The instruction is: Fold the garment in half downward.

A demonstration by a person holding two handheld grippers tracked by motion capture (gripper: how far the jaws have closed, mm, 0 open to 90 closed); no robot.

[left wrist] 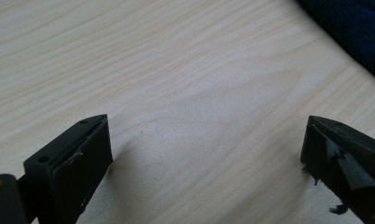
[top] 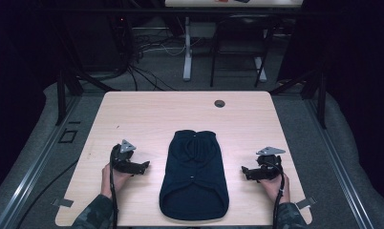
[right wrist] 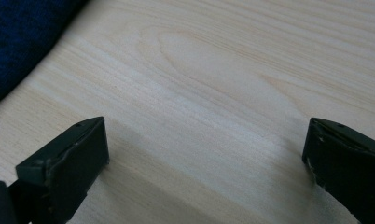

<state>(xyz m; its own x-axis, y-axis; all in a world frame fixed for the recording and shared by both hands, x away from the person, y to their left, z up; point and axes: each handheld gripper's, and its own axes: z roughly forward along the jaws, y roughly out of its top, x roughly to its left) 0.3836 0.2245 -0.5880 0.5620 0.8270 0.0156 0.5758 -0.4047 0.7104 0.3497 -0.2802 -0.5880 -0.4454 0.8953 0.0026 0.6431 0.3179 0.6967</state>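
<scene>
A dark navy garment [top: 194, 174] lies flat in the middle of the light wooden table [top: 147, 114], its sleeves folded in over its body. My left gripper [top: 144, 166] rests on the table a short way left of it, open, with bare wood between its jaws [left wrist: 206, 140]. A corner of the garment [left wrist: 358, 32] shows at the top right of the left gripper view. My right gripper [top: 245, 171] sits to the right of the garment, open over bare wood [right wrist: 206, 140]. The garment's edge [right wrist: 17, 42] shows at the upper left of the right gripper view.
A round cable hole [top: 219, 103] sits near the table's far edge. Beyond the table are a white desk leg [top: 187, 47], a dark chair frame [top: 238, 47] and loose cables [top: 147, 52] on the floor. Metal rails [top: 32, 181] run along both sides.
</scene>
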